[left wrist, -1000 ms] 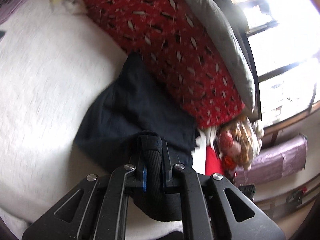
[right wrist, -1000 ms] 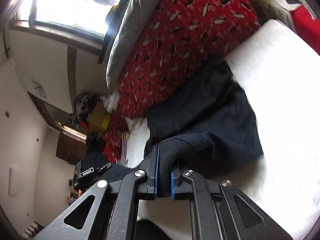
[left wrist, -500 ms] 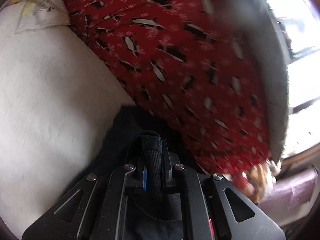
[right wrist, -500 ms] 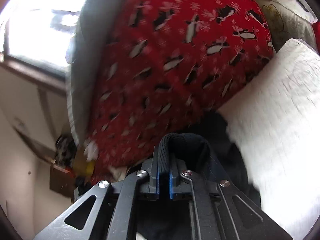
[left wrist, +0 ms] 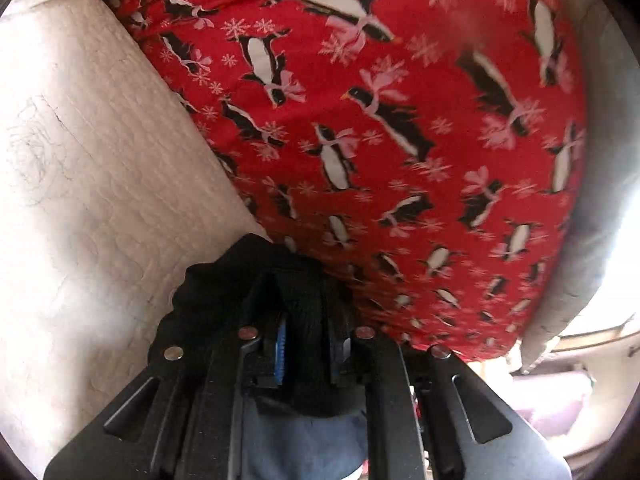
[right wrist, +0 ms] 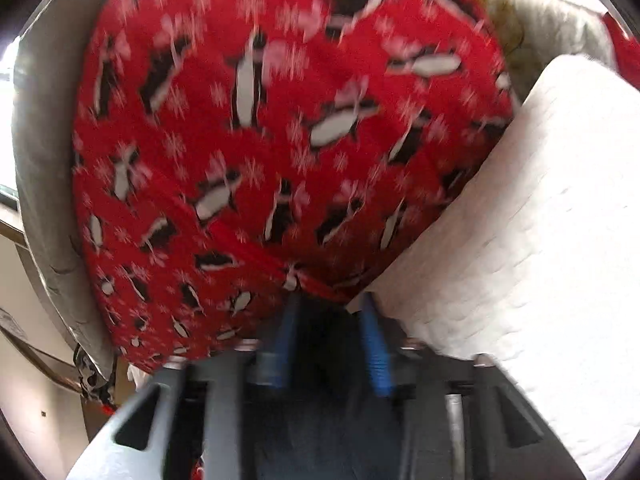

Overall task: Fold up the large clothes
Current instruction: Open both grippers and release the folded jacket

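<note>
Release is my step: right gripper (right wrist: 330, 344) jaws are opening off the dark garment (left wrist: 208, 292) at the red penguin blanket (left wrist: 380, 120), left gripper (left wrist: 304, 340) starting to part around its fold, so I'd lift clear slowly.

A red blanket with a penguin and snowflake print (left wrist: 400, 120) lies bunched against the edge of a white quilted mattress cover (left wrist: 80, 180). A grey pillow (left wrist: 600, 200) rests along the blanket's far side, next to a bright window (left wrist: 624, 280).
</note>
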`<control>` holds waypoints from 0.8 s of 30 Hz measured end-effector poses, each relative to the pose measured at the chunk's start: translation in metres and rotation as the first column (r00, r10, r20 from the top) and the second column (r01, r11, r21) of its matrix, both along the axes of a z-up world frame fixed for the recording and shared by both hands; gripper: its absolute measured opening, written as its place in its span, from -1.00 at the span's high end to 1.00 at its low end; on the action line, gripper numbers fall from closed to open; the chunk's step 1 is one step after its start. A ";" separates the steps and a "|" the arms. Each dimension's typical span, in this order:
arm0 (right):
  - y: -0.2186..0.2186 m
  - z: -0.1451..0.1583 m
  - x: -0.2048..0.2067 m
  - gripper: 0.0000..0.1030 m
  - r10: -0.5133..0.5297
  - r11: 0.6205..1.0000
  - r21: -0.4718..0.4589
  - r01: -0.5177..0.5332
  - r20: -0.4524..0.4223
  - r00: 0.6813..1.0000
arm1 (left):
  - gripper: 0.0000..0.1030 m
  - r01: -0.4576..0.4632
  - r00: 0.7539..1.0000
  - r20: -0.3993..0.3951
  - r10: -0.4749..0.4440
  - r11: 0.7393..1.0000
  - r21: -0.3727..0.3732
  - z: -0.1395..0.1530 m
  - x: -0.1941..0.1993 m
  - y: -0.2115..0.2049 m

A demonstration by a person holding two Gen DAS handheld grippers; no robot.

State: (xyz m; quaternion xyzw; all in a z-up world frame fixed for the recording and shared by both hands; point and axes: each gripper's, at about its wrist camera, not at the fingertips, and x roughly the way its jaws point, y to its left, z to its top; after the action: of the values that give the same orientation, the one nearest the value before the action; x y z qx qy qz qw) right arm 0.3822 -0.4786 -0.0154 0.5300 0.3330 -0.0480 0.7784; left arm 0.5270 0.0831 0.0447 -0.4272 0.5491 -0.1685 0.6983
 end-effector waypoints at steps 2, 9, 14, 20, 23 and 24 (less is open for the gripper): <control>-0.002 0.001 -0.010 0.09 0.020 0.999 -0.030 -0.021 -0.027 0.999 | 0.77 0.000 1.000 0.009 0.001 1.000 -0.017 0.002 -0.007 0.007; 0.007 -0.012 -0.030 -0.03 0.099 0.991 -0.074 -0.108 -0.119 0.988 | 0.76 -0.065 0.998 0.004 0.065 0.998 -0.022 0.009 -0.020 0.024; 0.018 -0.008 -0.029 -0.05 0.146 0.979 -0.120 -0.162 -0.137 0.980 | 0.76 -0.058 0.994 0.091 0.055 0.998 0.037 0.031 -0.014 0.021; 0.023 -0.002 -0.021 -0.17 0.153 0.970 -0.166 -0.175 -0.139 0.978 | 0.11 -0.020 0.984 0.178 -0.022 0.973 0.231 0.051 -0.026 0.016; 0.026 -0.006 -0.009 -0.22 0.150 0.969 -0.175 -0.176 -0.154 0.977 | 0.11 0.106 0.981 0.128 -0.148 0.952 0.286 0.028 -0.044 -0.003; 0.028 -0.007 -0.005 -0.22 0.153 0.969 -0.172 -0.179 -0.153 0.976 | 0.11 0.141 0.978 0.107 -0.180 0.943 0.301 0.017 -0.050 -0.010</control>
State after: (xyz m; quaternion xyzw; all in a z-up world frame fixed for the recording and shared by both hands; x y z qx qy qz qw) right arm 0.3769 -0.4502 -0.0221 0.4209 0.4237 -0.0499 0.8005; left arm 0.4769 0.0729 0.0621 -0.2608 0.5530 -0.1703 0.7727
